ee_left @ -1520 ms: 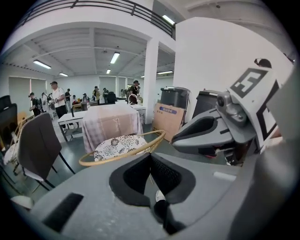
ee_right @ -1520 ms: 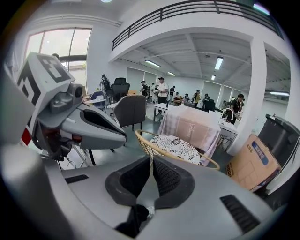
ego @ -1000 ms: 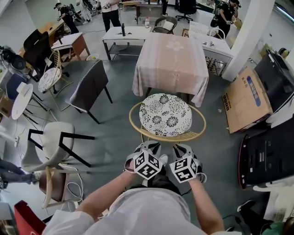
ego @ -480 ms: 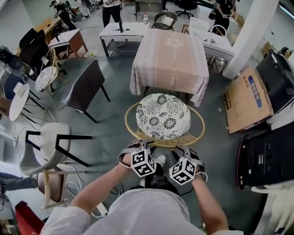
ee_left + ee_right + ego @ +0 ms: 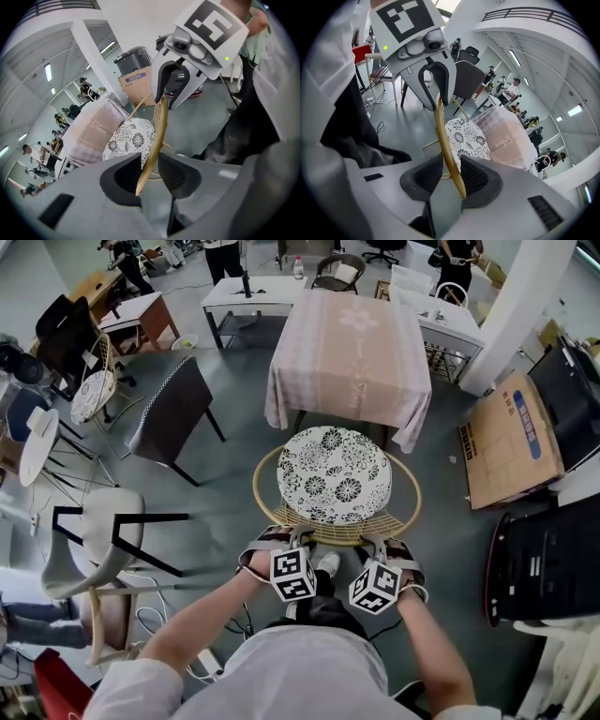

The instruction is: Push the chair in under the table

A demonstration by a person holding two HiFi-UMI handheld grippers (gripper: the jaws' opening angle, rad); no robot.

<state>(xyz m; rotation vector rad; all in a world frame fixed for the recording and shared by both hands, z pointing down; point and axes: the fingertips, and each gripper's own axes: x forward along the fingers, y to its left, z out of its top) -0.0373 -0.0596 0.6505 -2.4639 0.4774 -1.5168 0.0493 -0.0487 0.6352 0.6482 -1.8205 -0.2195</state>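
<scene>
Golden-rimmed chair (image 5: 336, 474) near draped table (image 5: 349, 343)

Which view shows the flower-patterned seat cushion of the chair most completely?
The head view: it looks straight down on the whole round cushion, ringed by the chair's rattan frame. The left and right gripper views each show it at a slant and only in part, cut off by that frame's hoop in the foreground.

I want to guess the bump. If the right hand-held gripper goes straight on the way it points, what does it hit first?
Probably the chair's golden rim, which runs between the jaws of the right hand-held gripper; they have just been opening and stand apart around it. The flowery cushion lies beyond.
</scene>
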